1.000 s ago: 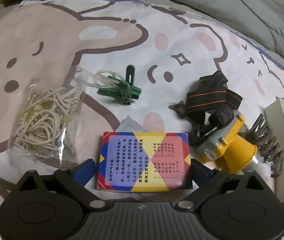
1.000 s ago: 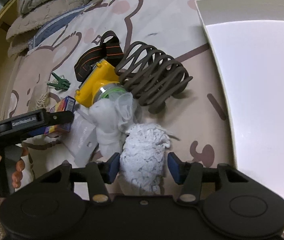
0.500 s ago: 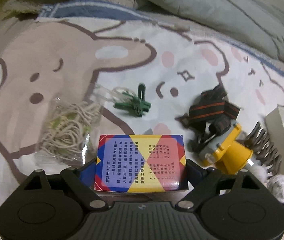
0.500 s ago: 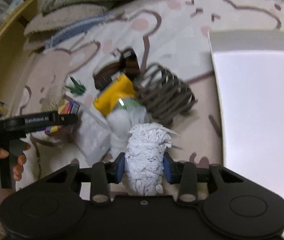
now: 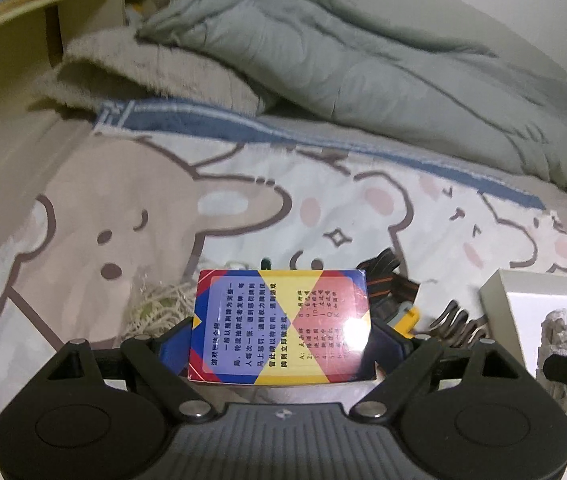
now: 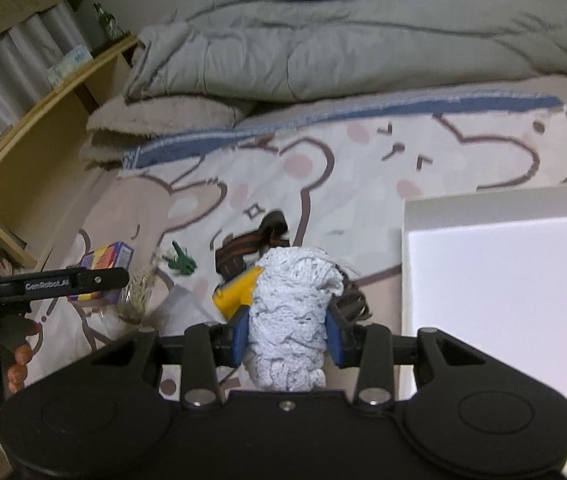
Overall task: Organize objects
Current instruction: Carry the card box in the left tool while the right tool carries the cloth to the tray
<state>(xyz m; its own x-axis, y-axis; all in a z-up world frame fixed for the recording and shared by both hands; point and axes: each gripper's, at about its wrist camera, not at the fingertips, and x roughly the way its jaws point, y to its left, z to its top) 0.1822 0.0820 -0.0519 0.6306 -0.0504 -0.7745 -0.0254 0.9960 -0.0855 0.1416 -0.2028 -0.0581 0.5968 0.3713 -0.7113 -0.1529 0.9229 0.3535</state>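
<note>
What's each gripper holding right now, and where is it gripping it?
Left gripper: card box, clamped across its short sides. Right gripper: white cloth bundle, squeezed around its middle.

A grey-green quilt (image 5: 363,64) lies bunched along the far side of the bed, and a fuzzy beige blanket (image 5: 147,68) sits folded just beside it at its left end. Both rest on a bedsheet (image 5: 123,208) printed with cartoon bears, pink cheeks and small stars, edged by a blue band (image 6: 323,120). To the left runs a wooden shelf (image 6: 43,108). A green glass bottle (image 6: 108,24) stands upright on its top, with a small pale box (image 6: 69,65) near it. Behind the shelf hangs a ribbed grey curtain (image 6: 11,64).
</note>
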